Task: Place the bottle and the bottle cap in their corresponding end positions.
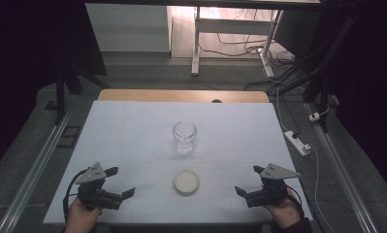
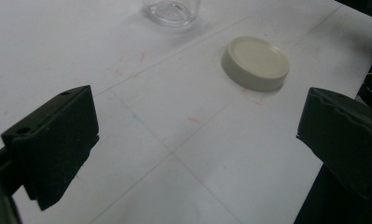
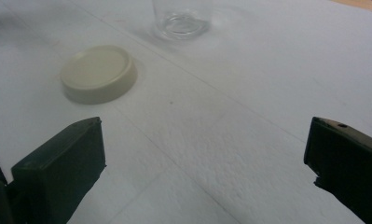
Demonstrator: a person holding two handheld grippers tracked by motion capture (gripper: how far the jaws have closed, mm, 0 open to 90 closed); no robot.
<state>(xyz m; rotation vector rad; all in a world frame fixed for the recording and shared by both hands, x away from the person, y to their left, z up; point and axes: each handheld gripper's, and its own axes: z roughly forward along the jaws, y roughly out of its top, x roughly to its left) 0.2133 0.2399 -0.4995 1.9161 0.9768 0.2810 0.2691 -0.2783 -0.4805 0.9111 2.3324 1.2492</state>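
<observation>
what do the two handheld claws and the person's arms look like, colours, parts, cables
Both the left claw and the right claw are black, each with two blocky jaws and a grey three-cornered plate on top. A black cable loops from the left one. The right jaws show small screw holes close up. A dark sleeve cuff covers the right wrist.

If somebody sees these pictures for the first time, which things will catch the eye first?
Probably the clear glass jar, standing open at the middle of the white table, and the cream lid lying flat nearer the person. At each near corner a hand holds a black gripper, left and right, jaws wide open.
</observation>
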